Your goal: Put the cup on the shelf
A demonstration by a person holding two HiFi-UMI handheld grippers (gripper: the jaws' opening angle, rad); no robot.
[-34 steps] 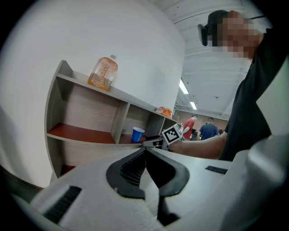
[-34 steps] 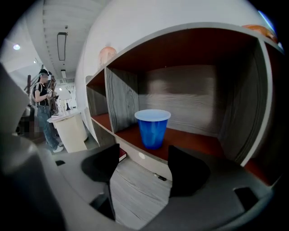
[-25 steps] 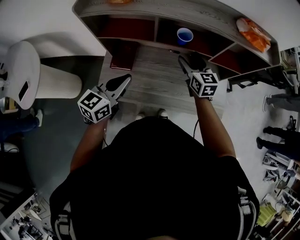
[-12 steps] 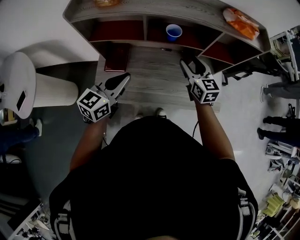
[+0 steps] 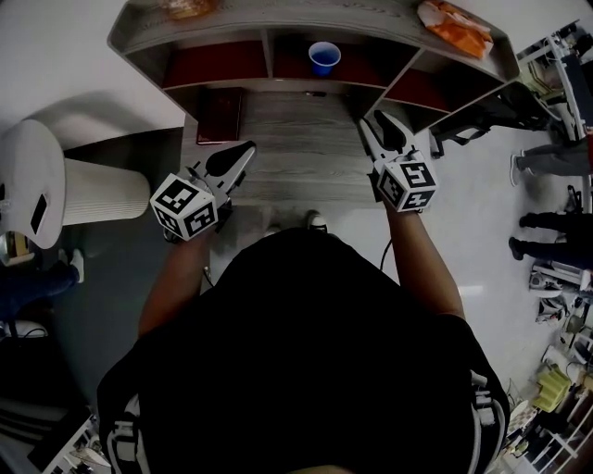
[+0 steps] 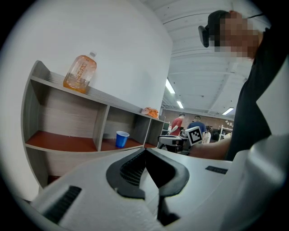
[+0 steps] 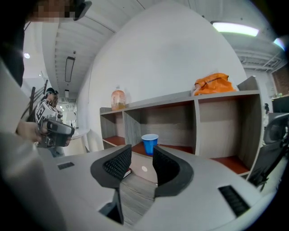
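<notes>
The blue cup stands upright in the middle compartment of the grey shelf, on its red-brown floor. It also shows in the left gripper view as the cup and in the right gripper view as the cup. My right gripper hangs over the wooden tabletop, back from the shelf and apart from the cup. Its jaws have just been closing and a gap remains, with nothing between them. My left gripper hovers at the left with its pads together and nothing held.
A bottle of orange liquid and an orange bag lie on the shelf top. A dark red book rests on the tabletop below the left compartment. A white round stand is at the left; people stand at the right.
My right gripper has drawn back from the shelf, away from the cup, and its jaws have narrowed. The cup has stayed in the middle compartment. The left gripper has barely shifted.
</notes>
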